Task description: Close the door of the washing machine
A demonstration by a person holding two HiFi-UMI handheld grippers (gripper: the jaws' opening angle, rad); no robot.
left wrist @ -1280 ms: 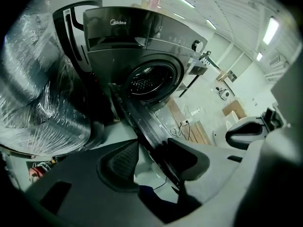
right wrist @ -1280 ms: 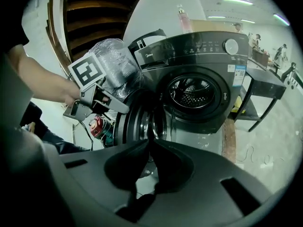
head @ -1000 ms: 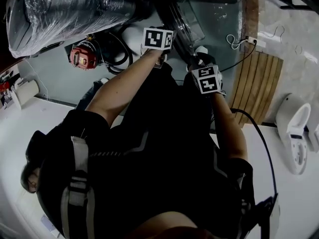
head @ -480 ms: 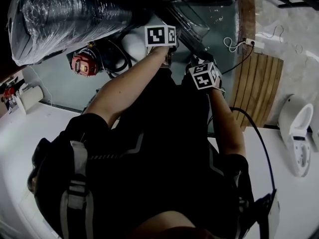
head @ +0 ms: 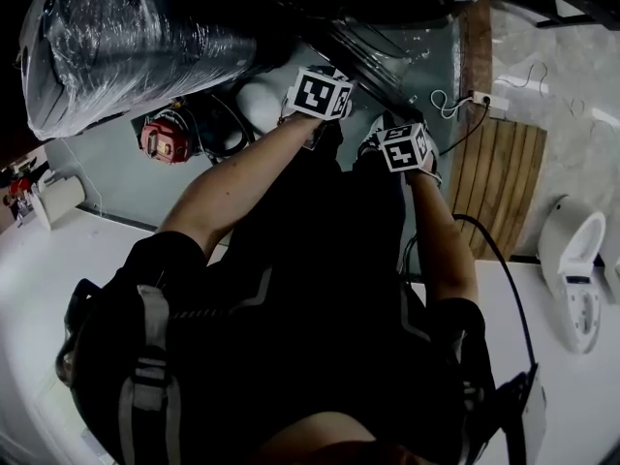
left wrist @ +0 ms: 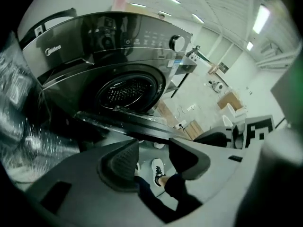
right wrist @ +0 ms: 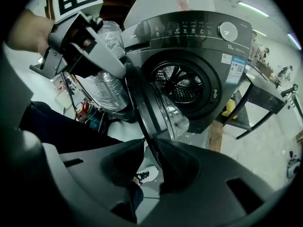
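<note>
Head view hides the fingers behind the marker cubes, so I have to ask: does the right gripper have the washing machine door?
Observer: Yes. The rim of the washing machine door runs between the fingers of the right gripper, which have just been closing on it.
Operator: And the other one?
Observer: The left gripper is open, with nothing between its fingers; the door's edge lies just beyond them.
Operator: Is the door near shut?
Observer: No, it stands wide open, and the drum is in plain view.

Grey floor (head: 107,177) with a washing machine (right wrist: 189,79), slatted wooden board (head: 504,177), red device (head: 163,141), white power strip (head: 477,98).
</note>
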